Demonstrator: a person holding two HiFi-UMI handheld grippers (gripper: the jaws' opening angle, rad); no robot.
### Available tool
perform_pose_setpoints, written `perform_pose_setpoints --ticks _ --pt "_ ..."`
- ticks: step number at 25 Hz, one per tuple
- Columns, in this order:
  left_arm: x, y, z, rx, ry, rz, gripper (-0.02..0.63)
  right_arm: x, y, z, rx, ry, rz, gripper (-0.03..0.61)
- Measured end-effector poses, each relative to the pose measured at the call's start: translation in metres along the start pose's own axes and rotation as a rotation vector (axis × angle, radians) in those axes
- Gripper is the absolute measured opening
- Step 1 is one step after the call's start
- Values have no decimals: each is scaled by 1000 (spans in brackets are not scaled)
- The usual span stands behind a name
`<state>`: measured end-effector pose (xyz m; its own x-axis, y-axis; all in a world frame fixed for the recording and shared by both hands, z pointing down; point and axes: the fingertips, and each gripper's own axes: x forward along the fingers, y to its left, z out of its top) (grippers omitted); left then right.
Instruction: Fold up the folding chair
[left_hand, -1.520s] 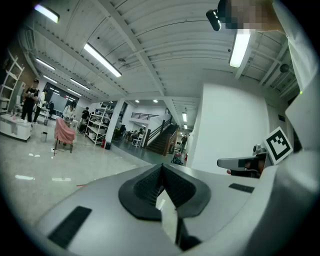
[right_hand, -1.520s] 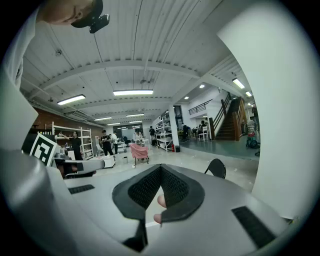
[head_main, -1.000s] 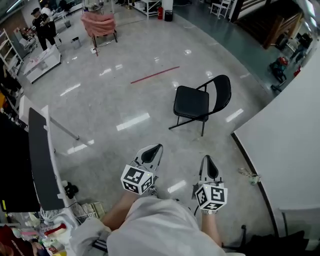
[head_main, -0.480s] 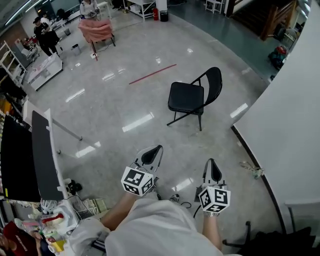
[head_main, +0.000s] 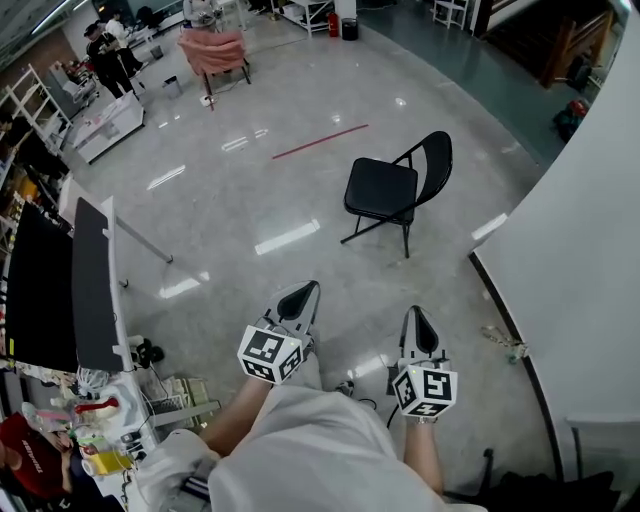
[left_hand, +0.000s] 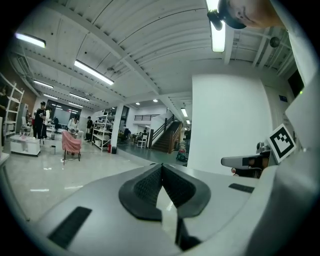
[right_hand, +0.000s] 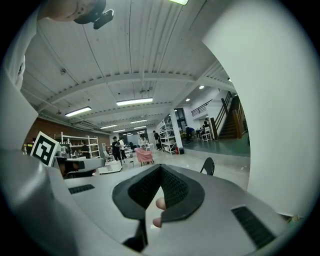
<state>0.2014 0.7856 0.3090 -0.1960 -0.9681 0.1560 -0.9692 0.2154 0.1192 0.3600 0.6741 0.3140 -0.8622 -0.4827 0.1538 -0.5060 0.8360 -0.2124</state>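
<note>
Out on the grey polished floor (head_main: 230, 210) of the big workshop hall, the black folding chair with a padded seat and thin metal legs (head_main: 393, 192) stands unfolded. Its seat lies flat and its rounded backrest is upright, not far from the curved white wall (head_main: 590, 240). A red strip of tape (head_main: 320, 141) lies on the floor beyond it.

The person stands well short of the chair, holding both tools out in front of the body, side by side and roughly level. The left claw (head_main: 303, 297) is closed, its two ribbed black pads pressed together with nothing between them. The right claw (head_main: 417, 320) is likewise closed and empty. In the right gripper view the chair shows small past that claw's tip, well apart from it. Neither claw touches the chair.

To the person's left a cluttered desk (head_main: 128, 395) stands beside a dark flat panel (head_main: 90, 290). Far off, a pink cloth draped over a stand (head_main: 212, 50) sits near a few people (head_main: 105, 45).
</note>
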Motion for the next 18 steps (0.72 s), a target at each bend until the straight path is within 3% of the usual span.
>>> perform_pose_setpoints --ticks 4,10,18 --pt "13 -2 3 9 -17 -20 11 3 -13 2 -1 16 -13 2" --pt "38 7 2 -47 -18 -79 11 24 -14 0 2 37 -16 3" --pt "87 55 -3 -101 -4 -98 11 86 -11 -5 -19 101 -40 3"
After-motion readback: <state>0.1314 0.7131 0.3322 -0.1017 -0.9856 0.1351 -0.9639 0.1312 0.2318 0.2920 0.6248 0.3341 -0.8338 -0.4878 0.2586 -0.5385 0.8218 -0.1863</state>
